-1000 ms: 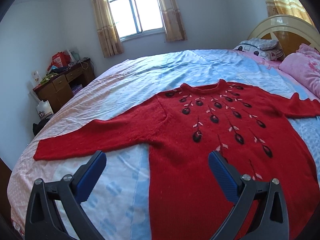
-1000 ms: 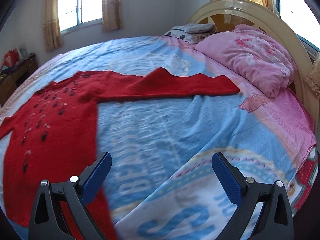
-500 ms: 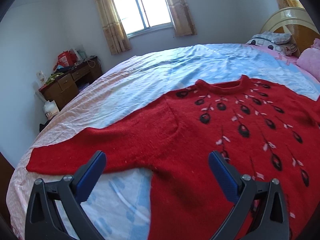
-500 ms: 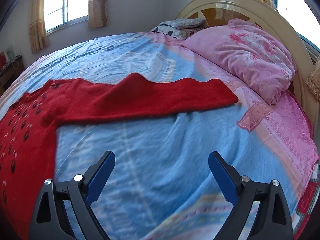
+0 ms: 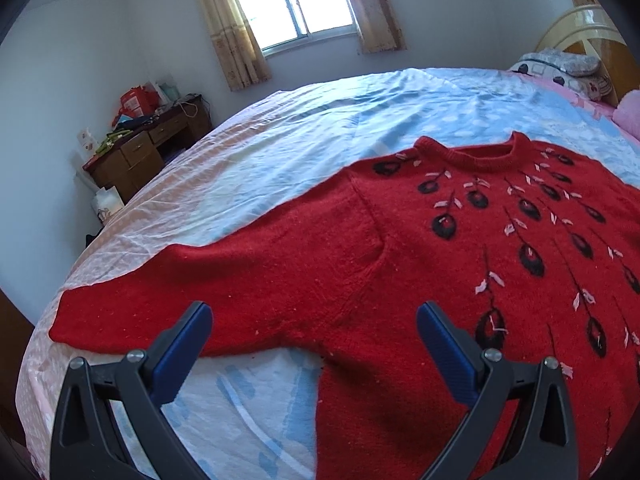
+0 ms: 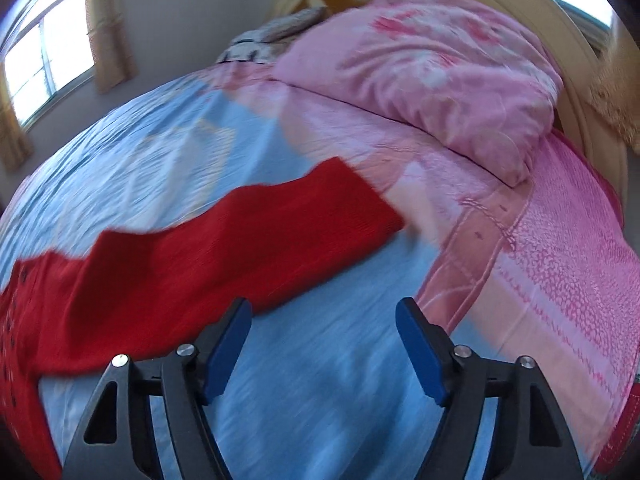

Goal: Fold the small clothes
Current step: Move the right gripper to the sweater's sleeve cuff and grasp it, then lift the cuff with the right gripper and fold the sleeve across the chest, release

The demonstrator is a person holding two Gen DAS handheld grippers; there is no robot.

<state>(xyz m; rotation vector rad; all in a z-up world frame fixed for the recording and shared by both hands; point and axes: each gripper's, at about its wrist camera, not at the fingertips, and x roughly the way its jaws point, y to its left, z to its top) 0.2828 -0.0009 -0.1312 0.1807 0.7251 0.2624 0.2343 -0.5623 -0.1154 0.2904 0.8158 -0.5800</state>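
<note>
A red knit sweater (image 5: 400, 264) with black and pink leaf motifs lies flat, front up, on the bed. Its left sleeve (image 5: 192, 292) stretches toward the bed's left edge. My left gripper (image 5: 314, 344) is open and empty, low over the sleeve's underarm. In the right wrist view the sweater's other sleeve (image 6: 248, 236) runs across the blue sheet, its cuff (image 6: 360, 200) near the pink band. My right gripper (image 6: 324, 344) is open and empty, just short of that sleeve's lower edge. That view is motion-blurred.
The bed has a blue and pink sheet (image 5: 320, 128). A pink quilt (image 6: 440, 68) is piled at the cream headboard (image 6: 576, 64). A patterned pillow (image 5: 560, 68) lies at the bed head. A wooden desk (image 5: 148, 152) with clutter stands by the far wall under a window (image 5: 292, 0).
Both grippers have moved forward and lower toward the sweater's sleeves. The right gripper has swung right toward the cuff, and its jaws have narrowed a little.
</note>
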